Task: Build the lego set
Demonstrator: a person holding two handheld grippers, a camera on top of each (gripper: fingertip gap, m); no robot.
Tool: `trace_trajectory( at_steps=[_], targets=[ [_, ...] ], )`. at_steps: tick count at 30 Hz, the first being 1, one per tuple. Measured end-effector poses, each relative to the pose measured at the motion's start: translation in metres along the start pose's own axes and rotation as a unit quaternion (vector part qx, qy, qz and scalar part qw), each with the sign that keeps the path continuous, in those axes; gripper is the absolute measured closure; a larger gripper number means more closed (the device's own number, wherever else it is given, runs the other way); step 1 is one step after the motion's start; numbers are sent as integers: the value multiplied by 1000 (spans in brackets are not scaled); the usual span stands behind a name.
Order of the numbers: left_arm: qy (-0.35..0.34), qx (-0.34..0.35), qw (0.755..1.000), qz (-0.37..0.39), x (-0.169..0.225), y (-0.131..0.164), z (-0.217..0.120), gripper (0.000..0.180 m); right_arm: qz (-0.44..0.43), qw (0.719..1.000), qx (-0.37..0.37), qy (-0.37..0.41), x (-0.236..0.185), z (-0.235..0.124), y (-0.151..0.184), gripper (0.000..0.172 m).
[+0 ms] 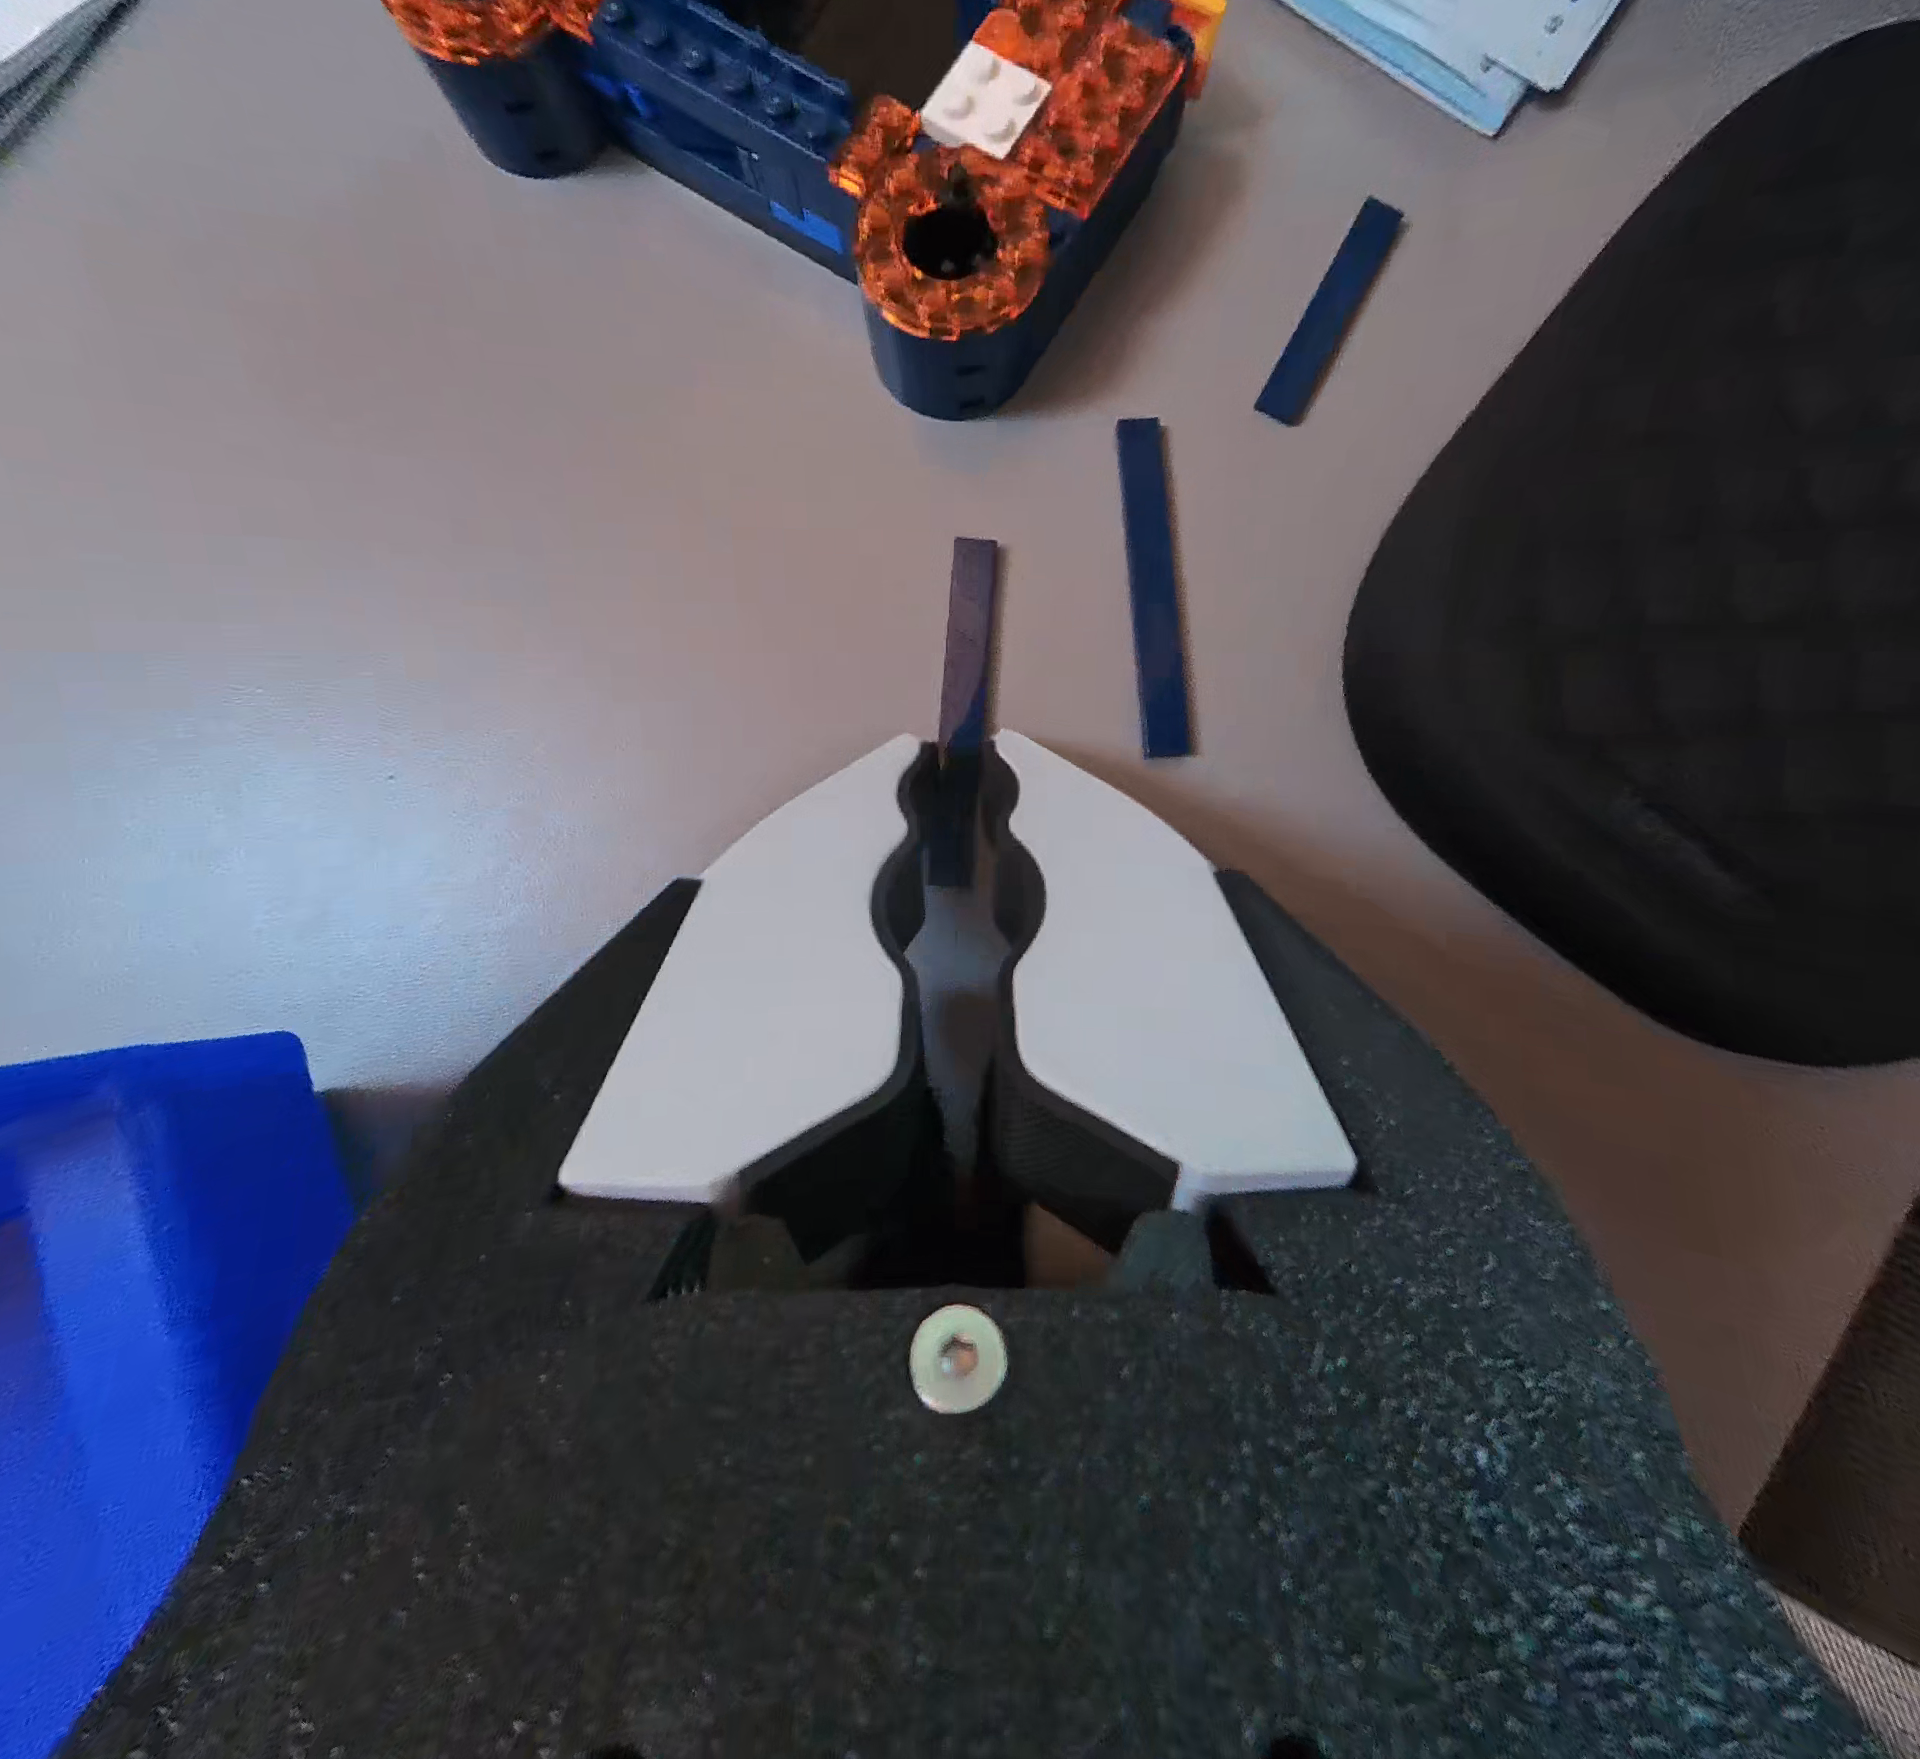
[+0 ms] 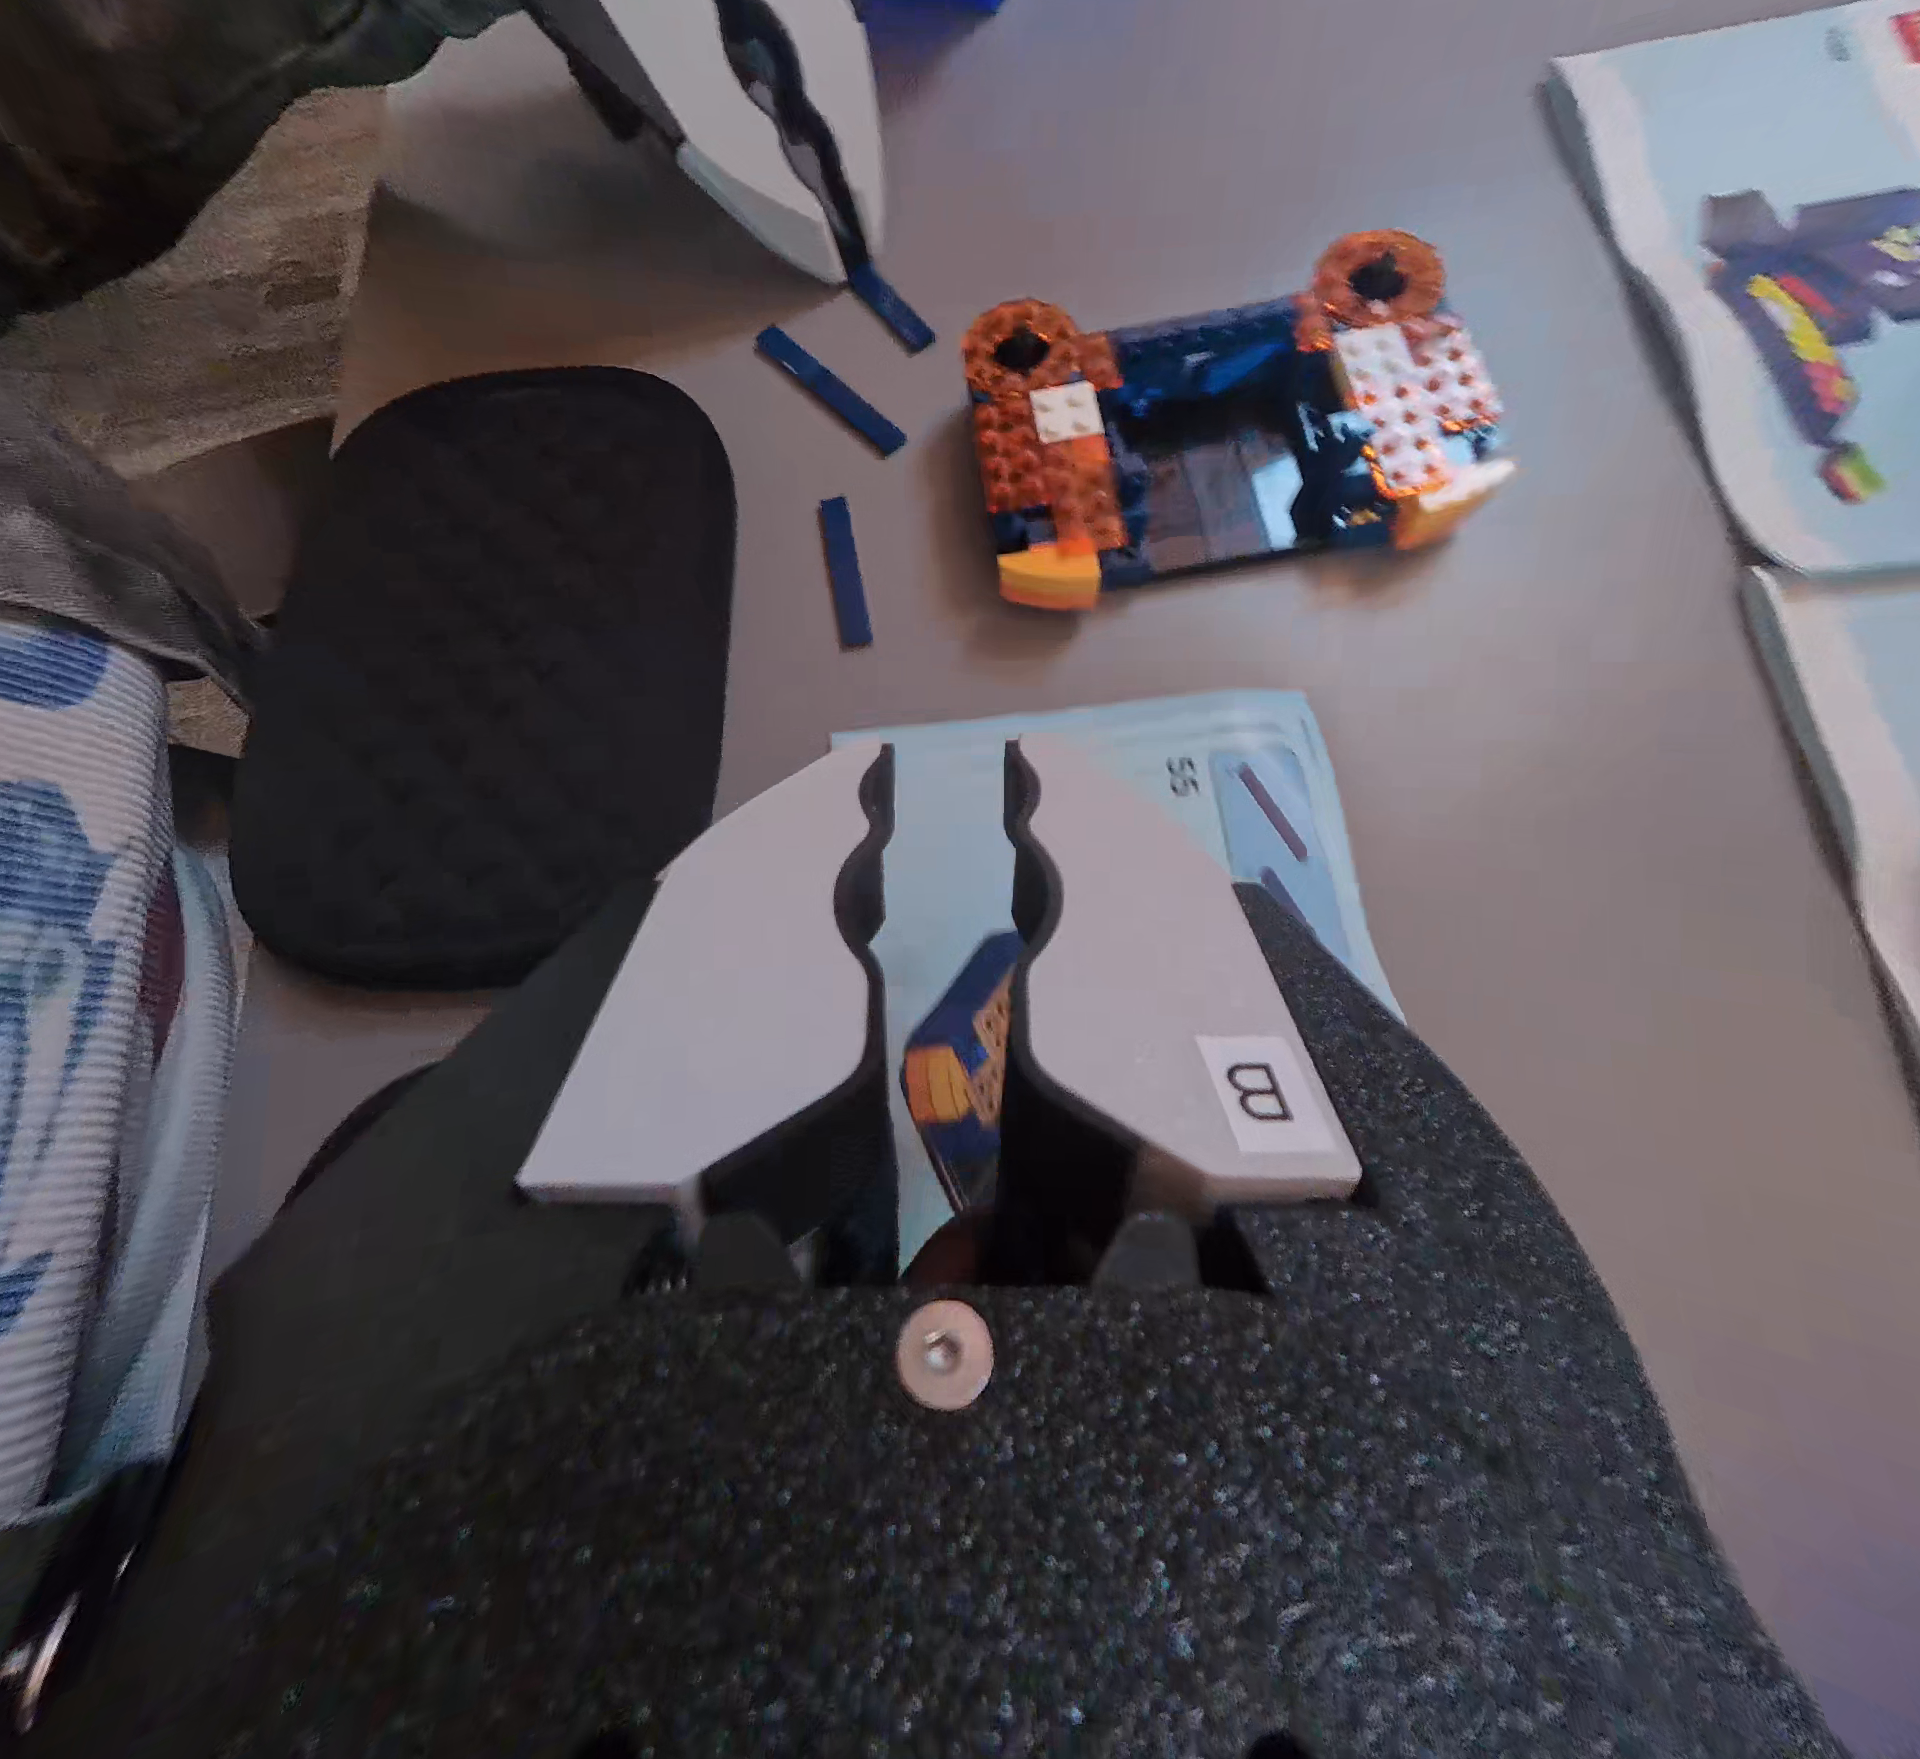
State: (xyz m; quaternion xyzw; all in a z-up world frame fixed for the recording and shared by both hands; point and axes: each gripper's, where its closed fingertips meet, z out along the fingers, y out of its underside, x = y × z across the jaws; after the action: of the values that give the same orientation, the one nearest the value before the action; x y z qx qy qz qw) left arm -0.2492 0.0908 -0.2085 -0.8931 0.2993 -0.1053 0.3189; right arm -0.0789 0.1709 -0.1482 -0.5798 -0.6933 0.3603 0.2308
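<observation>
The left gripper (image 1: pixel 958 745) was clamped on a dark blue strip (image 1: pixel 970 639) on the table (image 1: pixel 416 566), near two loose strips (image 1: pixel 1153 587) and the brick model (image 1: pixel 790 78). The right gripper (image 2: pixel 945 751) hovered, jaws apart and bare, over a booklet (image 2: pixel 1247 774).

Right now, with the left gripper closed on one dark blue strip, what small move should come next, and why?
Probably lift the left gripper a little, straight up. Its fingers press on the near end of the dark blue strip, whose far end is still low by the table. Two loose strips lie close beside it.
</observation>
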Motion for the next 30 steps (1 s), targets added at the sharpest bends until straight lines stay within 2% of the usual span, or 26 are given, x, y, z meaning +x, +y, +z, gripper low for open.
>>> trace_trajectory(
  at_steps=[4, 7, 10, 12, 13, 15, 17, 21, 25, 30],
  targets=[
    [-33, 3, 999, 17, -2, -2, -5, 173, 12, 999, 6, 35, 10, -26, 11, 153],
    [-89, 81, 992, 38, 2, -32, -31, 173, 28, 998, 55, 31, 8, -41, 5, 156],
    [-95, 186, 969, 134, 47, -88, -53, 174, 35, 986, 158, -49, -22, -47, -16, 156],
    [-48, 219, 962, 154, 86, -117, -44, 174, -18, 971, 212, -107, -53, -53, -25, 149],
    [-18, 223, 961, 162, 105, -127, -34, 173, -58, 967, 226, -101, -62, -57, -26, 146],
    [28, 223, 959, 175, 133, -140, -15, 174, -131, 964, 224, -52, -68, -61, -21, 145],
    [57, 228, 954, 187, 150, -151, -2, 173, -160, 963, 212, -34, -75, -63, -15, 145],
    [90, 235, 946, 203, 167, -168, 9, 173, -156, 968, 191, -44, -85, -59, -4, 147],
    [98, 227, 945, 215, 181, -173, 13, 173, -176, 967, 185, -29, -89, -61, 2, 163],
    [110, 225, 945, 212, 192, -174, 15, 173, -183, 967, 175, -20, -96, -62, 10, 160]
  ],
)
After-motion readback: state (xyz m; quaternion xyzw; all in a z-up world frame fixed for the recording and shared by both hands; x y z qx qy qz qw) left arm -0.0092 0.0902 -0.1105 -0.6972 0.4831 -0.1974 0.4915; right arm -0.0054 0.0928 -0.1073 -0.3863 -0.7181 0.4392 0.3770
